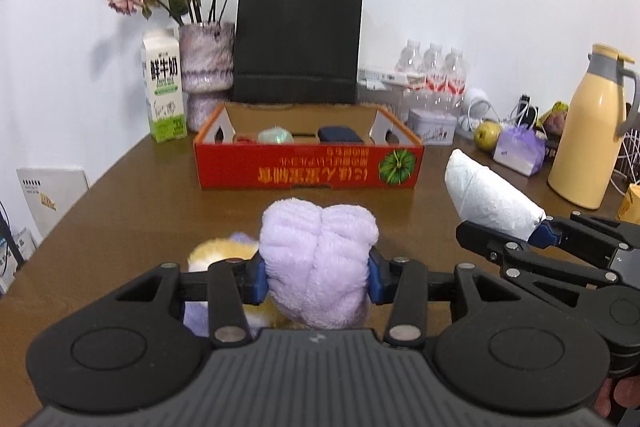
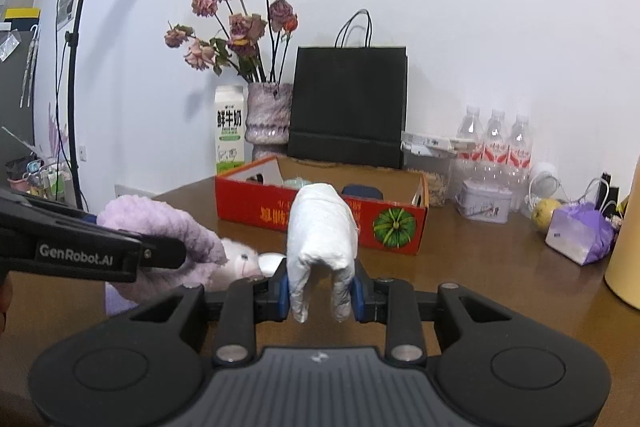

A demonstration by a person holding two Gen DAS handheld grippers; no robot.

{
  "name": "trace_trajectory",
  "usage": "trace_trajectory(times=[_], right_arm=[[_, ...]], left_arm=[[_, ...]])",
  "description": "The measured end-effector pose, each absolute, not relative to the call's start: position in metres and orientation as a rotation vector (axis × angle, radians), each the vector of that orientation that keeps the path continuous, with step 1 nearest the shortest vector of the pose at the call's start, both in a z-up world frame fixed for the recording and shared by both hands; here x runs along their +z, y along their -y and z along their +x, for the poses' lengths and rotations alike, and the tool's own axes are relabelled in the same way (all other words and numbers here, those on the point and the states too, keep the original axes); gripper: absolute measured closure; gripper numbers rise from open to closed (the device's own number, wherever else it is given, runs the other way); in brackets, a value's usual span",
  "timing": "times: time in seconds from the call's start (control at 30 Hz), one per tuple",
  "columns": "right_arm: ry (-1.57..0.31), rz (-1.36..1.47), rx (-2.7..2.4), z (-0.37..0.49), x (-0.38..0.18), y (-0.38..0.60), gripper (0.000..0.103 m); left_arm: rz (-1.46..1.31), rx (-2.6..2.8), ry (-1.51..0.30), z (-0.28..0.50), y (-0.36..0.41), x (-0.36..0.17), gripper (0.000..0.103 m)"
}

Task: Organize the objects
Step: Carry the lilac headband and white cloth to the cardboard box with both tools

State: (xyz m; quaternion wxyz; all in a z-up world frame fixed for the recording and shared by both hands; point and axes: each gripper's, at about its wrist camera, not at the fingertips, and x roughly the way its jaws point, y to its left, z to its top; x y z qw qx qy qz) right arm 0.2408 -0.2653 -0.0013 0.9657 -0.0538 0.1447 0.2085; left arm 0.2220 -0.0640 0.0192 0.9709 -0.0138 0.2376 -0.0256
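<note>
My left gripper (image 1: 316, 279) is shut on a fluffy lilac cloth (image 1: 320, 243), its blue pads pressing both sides. Under the cloth lies a yellow and white soft toy (image 1: 220, 251), partly hidden. My right gripper (image 2: 320, 291) is shut on a folded white cloth bundle (image 2: 322, 231) that sticks up between the fingers. Both are held above the brown table (image 1: 140, 195), in front of a red cardboard box (image 1: 308, 171). The box holds a pale green item (image 1: 276, 135) and a dark blue item (image 1: 340, 135). In the right wrist view the left gripper (image 2: 176, 251) sits at the left with the lilac cloth (image 2: 160, 219).
Behind the box stand a milk carton (image 1: 164, 91), a vase of dried roses (image 1: 208, 67), a black paper bag (image 1: 298, 43) and water bottles (image 1: 434, 71). To the right are a tin (image 1: 432, 126), a green fruit (image 1: 487, 135), a purple tissue pack (image 1: 518, 149) and a yellow jug (image 1: 588, 131).
</note>
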Motion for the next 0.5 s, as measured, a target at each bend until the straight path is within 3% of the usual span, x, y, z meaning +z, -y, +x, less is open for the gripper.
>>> trace_trajectory(times=[0.5], right_arm=[[-0.257, -0.133, 0.421, 0.269, 0.027, 0.231, 0.076]], left_arm=[[-0.056, -0.031, -0.400, 0.254, 0.037, 0.053, 0.058]])
